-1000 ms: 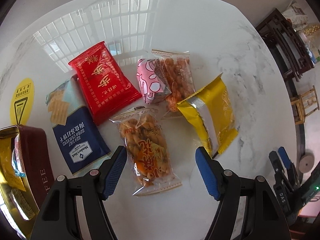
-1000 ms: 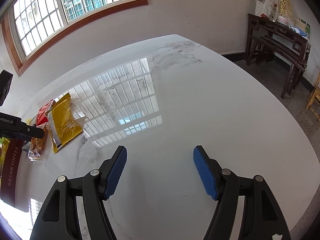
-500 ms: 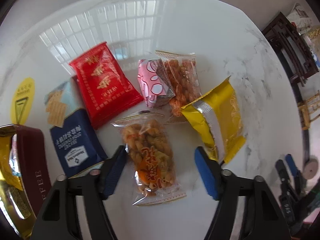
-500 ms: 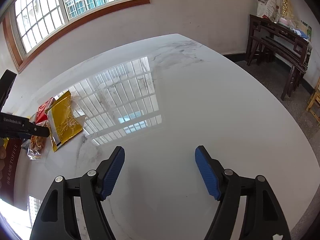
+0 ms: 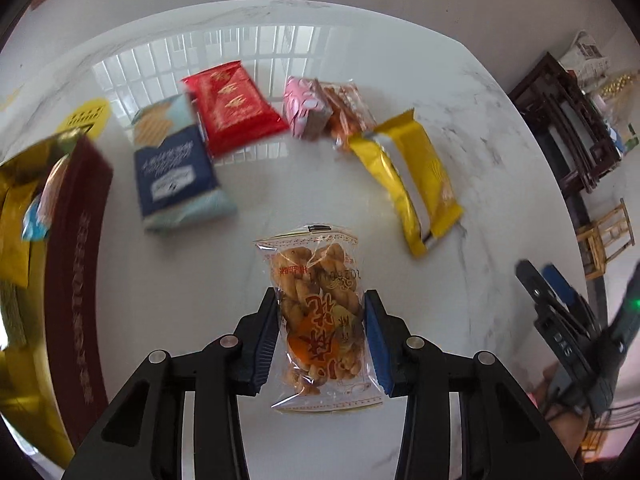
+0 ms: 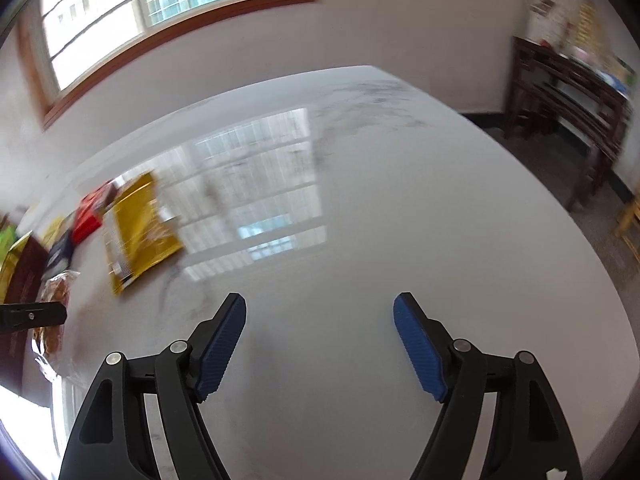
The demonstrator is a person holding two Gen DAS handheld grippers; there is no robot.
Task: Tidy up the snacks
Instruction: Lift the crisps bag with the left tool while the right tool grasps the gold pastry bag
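- Left wrist view: left gripper (image 5: pixel 320 334) closed on a clear packet of fried dough twists (image 5: pixel 318 316); both blue pads press the packet's sides. Packet stands lengthwise between the fingers, top seal pointing away from the camera.
- Whether the packet is lifted off the white marble surface (image 5: pixel 280 200) or touching it cannot be told.
- Farther out on the surface, left to right: blue cracker packet (image 5: pixel 176 168), red packet (image 5: pixel 232 106), pink packet (image 5: pixel 306 106), orange snack packet (image 5: pixel 350 110), yellow packet (image 5: pixel 416 176). Pink and orange packets touch; the yellow one's upper end lies just beside the orange one.
- Far left edge: dark red box (image 5: pixel 76 248) with gold lining, wrapped items inside; a yellow round sticker (image 5: pixel 86 116) on the surface beyond it.
- Right gripper (image 5: pixel 560 292) visible at the right edge, blurred.
- Right wrist view: right gripper (image 6: pixel 320 336) wide open, nothing between its blue pads, over a bare part of the surface (image 6: pixel 360 240).
- Yellow packet (image 6: pixel 138 228), red packet (image 6: pixel 92 212) and the box (image 6: pixel 20 272) sit at far left, blurred. The twist packet (image 6: pixel 54 292) shows partly behind a dark bar at the left edge.
- Window (image 6: pixel 160 12) with brown frame on the back wall; dark wooden side table (image 6: pixel 568 92) at right.
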